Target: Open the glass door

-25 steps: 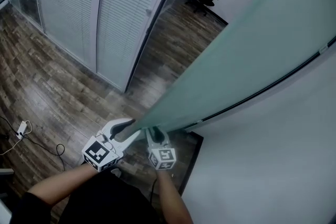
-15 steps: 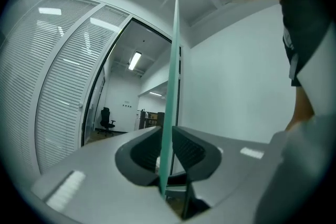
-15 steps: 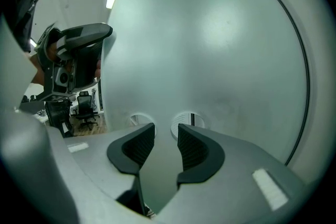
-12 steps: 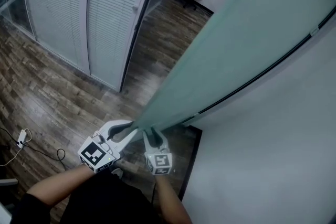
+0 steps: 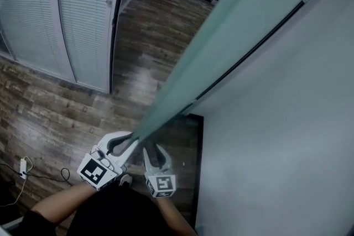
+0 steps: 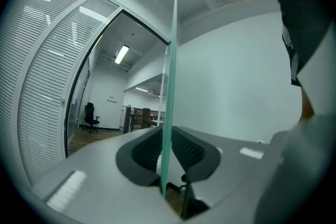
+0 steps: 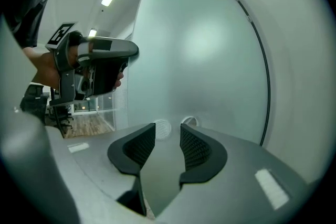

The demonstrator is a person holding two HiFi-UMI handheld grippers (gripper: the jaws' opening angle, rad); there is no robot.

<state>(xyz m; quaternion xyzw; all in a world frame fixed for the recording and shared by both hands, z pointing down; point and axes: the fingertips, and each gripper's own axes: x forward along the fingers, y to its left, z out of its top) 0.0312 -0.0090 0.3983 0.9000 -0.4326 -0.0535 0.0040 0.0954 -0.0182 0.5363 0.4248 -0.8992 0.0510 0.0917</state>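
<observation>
Glass door [image 5: 221, 41] | left hand-held gripper [image 5: 126, 142] level | jaws closing astride edge

The glass door [image 5: 232, 36] is frosted, a smooth milky-green pane with a soft satin sheen, though its cut edge looks clear and polished. To the left of the door lies a floor [image 5: 50, 119] of dark, streaky wood-grain planks with a faint gloss, and past it stand matt white slatted blinds [image 5: 83, 14]. To the right of the door the wall [image 5: 287, 130] is plain, flat matt white, while the right gripper [image 7: 167, 131] facing the door has a smooth matt grey plastic shell and black ribbed pads [image 7: 195, 148].
</observation>
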